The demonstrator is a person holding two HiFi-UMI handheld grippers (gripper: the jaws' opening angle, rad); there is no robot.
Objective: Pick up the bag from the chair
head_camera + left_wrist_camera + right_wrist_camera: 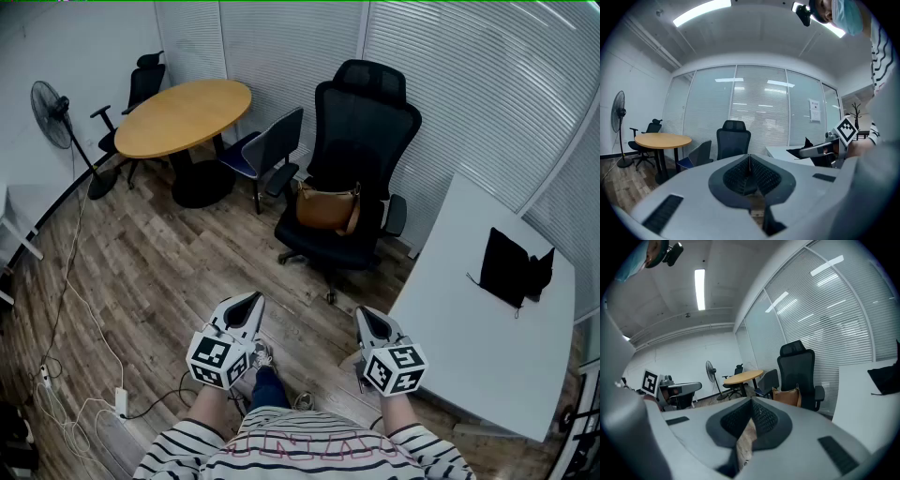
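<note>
Your bag (327, 207) sits on the seat of the black office chair (361, 122), against its backrest and well ahead of both grippers, with only wood floor (187, 272) between. A white table (469, 356) carrying a black object (511, 267) stands just right of that chair. A blue chair (272, 148) and a round table (183, 114) stand to its left. Your left gripper (251, 302) and right gripper (366, 317) each have jaws pressed together, gripping nothing.

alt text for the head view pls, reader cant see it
A brown bag sits on the seat of a black office chair. Nearer the camera, a person holds the left gripper and right gripper, both shut and empty. A round wooden table stands behind.
</note>
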